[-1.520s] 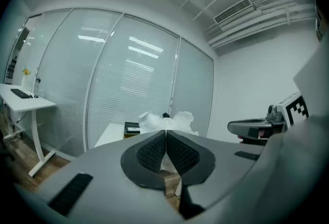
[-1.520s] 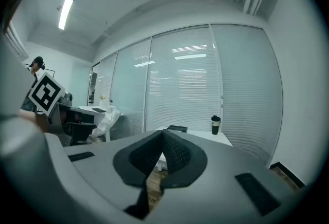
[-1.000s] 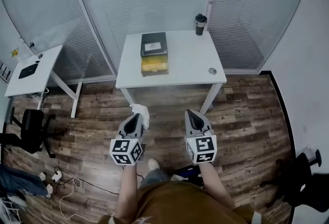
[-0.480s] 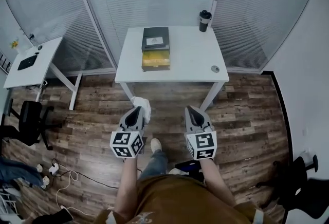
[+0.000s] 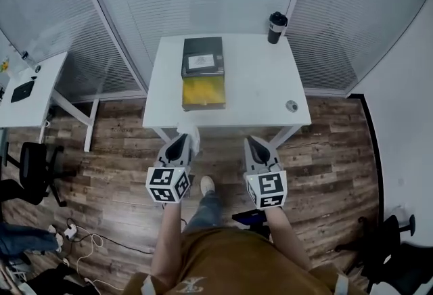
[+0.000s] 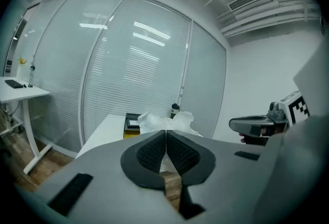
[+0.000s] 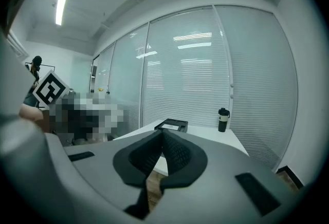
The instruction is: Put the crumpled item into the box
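Observation:
A white crumpled item (image 5: 189, 132) sticks out of my left gripper (image 5: 181, 145), whose jaws are shut on it just short of the white table's (image 5: 257, 84) near edge. In the left gripper view the crumpled item (image 6: 165, 122) bulges above the closed pads of the left gripper (image 6: 165, 133). The box (image 5: 203, 74) lies on the table's left half, its black lid folded back and its yellow inside showing. My right gripper (image 5: 256, 147) hangs beside the left one, shut and empty; the right gripper (image 7: 162, 134) points at the box (image 7: 172, 125).
A black tumbler (image 5: 277, 27) stands at the table's far right corner, and a small round object (image 5: 291, 106) lies near its right front. Glass walls with blinds close off the back. A second desk (image 5: 27, 94) and an office chair (image 5: 32, 172) stand left.
The table has come nearer and looms larger. Both grippers now reach its near edge, the left still holding the crumpled item.

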The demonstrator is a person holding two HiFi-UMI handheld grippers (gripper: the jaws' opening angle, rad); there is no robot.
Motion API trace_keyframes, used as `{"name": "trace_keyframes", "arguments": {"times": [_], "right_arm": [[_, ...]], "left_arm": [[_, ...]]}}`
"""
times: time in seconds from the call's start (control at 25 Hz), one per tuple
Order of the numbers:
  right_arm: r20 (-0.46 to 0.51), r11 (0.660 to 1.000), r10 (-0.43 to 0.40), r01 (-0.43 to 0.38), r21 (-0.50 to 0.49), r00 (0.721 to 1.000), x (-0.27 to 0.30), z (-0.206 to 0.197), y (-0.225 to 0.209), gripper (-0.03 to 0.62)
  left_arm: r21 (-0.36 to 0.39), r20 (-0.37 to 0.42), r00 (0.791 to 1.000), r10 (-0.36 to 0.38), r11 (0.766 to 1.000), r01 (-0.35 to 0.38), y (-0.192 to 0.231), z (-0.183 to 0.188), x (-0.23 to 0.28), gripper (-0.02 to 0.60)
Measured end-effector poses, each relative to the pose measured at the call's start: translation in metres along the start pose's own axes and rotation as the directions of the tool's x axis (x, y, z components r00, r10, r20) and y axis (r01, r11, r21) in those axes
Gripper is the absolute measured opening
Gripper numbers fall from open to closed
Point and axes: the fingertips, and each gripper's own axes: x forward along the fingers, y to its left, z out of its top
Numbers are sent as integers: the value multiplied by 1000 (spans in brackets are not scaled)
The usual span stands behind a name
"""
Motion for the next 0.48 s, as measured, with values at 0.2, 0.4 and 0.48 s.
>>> {"name": "trace_keyframes", "arguments": {"times": [0.2, 0.4, 0.48], "right_arm": [[-59, 1000, 0, 1, 2, 998, 85, 0, -33, 12], [-106, 1000, 2, 0, 17, 994, 157, -2, -49, 12], [-122, 1000, 5, -2, 19, 993, 181, -5, -53, 12]], "left_arm": [[15, -49, 999, -11, 1000, 12, 45, 21, 80, 29], [0, -101, 995, -18, 1000, 18, 85, 26, 142, 29], [-9, -111, 993, -27, 1000, 26, 97, 28, 162, 29]]}}
